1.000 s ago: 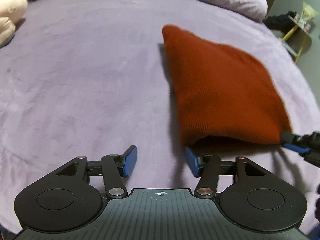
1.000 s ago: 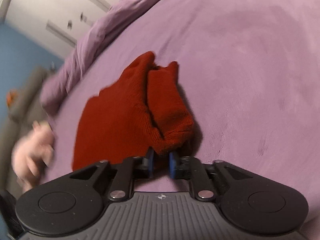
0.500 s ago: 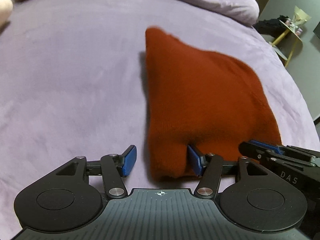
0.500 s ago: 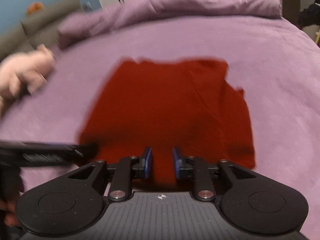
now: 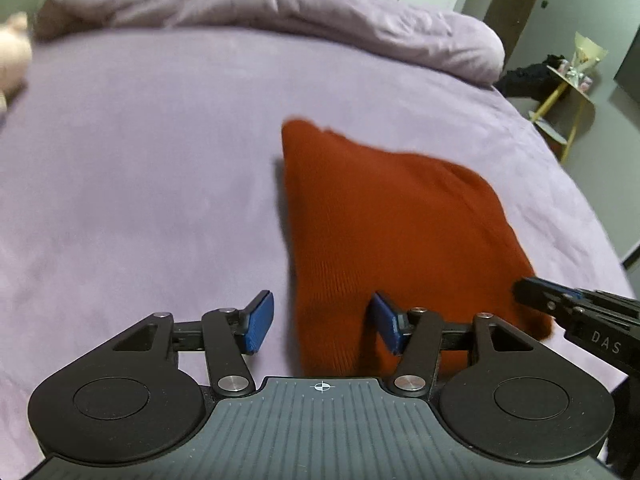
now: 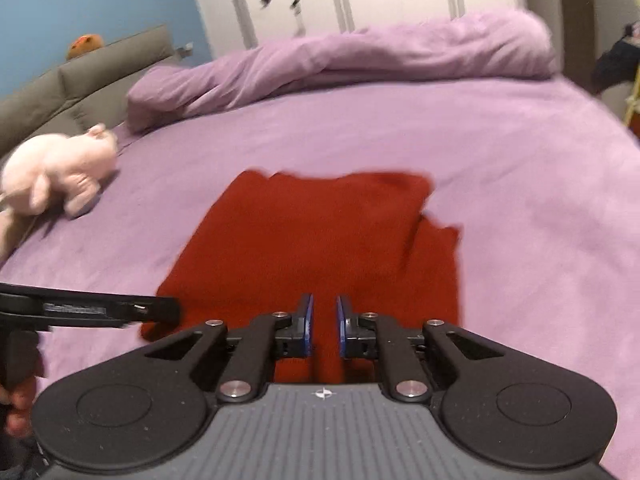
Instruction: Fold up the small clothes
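Note:
A rust-red knit garment lies flat on the purple bed, with a folded flap along its right side. My left gripper stands open over the garment's near left corner. The cloth's edge runs between the wide-apart blue pads, which do not press on it. In the right wrist view the left gripper shows as a black bar at that corner. My right gripper is shut to a narrow gap on the garment's near edge, red cloth showing between its pads. From the left wrist view, the right gripper sits at the near right corner.
A pink plush pig lies at the bed's left. A rolled purple duvet runs along the far side. Beyond the bed's right edge stands a yellow side table. A person's hand grips the left handle.
The right gripper rolled level and its jaws narrowed; the lifted fold now lies flat. The left gripper shifted right, over the garment's near left corner, its jaws a little wider.

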`<state>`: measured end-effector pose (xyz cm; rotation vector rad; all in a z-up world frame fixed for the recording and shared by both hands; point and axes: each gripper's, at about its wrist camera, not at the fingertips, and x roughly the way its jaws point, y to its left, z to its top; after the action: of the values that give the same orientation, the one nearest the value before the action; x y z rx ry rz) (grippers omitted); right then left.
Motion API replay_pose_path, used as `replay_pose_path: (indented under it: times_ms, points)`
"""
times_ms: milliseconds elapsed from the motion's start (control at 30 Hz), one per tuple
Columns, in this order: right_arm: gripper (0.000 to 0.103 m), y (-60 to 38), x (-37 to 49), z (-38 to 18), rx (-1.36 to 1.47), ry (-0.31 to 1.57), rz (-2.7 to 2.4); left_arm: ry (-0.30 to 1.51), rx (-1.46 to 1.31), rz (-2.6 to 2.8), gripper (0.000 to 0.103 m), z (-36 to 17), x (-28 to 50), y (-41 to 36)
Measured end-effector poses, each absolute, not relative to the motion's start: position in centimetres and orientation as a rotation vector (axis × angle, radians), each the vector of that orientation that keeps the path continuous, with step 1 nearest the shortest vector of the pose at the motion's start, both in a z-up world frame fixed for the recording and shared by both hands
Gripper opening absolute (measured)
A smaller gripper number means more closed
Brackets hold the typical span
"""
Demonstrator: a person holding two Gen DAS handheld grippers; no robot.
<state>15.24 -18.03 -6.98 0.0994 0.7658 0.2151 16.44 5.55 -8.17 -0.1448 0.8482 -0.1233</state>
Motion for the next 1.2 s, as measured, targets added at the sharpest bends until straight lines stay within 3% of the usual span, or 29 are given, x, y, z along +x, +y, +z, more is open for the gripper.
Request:
replay_pose_path:
  times_ms: [200,300,433,500,567,633,767,867,1033,1200]
  points:
    - [0.009,-16.9,16.1,-9.5,-0.124,0.821,0.181,0.914,-0.039,-0.147,0.071,-10.7,17.3,3.6]
    - [0.009,-16.9,16.3,-9.6,-0.128,0.819,0.188,0.952,-0.147,-0.131,0.082,-12.0,17.4,5.0]
    - [0.01,-17.1,15.8,-8.1,-0.077,0.861,0.171,0.982,-0.217,-0.117,0.082,-10.9,16.4,6.1]
    - [0.016,-16.8,14.6,-6.9,-0.039,0.902,0.148,0.973,-0.147,-0.114,0.082,-9.7,14.8,5.4]
    - [0.037,-16.6,13.4,-6.7,0.007,0.953,0.143,0.963,-0.089,-0.108,0.081,-8.8,12.7,4.7]
    - [0.047,-16.4,11.8,-7.2,0.042,1.028,0.124,0.972,-0.056,-0.083,0.081,-8.6,10.7,4.4]
    - [0.051,-16.3,10.1,-7.6,0.078,1.12,0.119,1.016,-0.045,-0.037,0.081,-8.4,8.1,3.9]
    - [0.067,-16.1,9.6,-6.3,0.082,1.098,0.126,1.026,-0.027,0.022,0.081,-7.6,8.1,4.2]
    - [0.085,-15.2,9.4,-3.3,0.026,1.027,0.091,1.002,-0.005,0.08,0.087,-5.7,8.6,4.4]
    - [0.086,-15.0,10.3,-2.2,0.051,1.041,0.073,1.02,-0.052,0.03,0.087,-4.9,9.2,4.3]
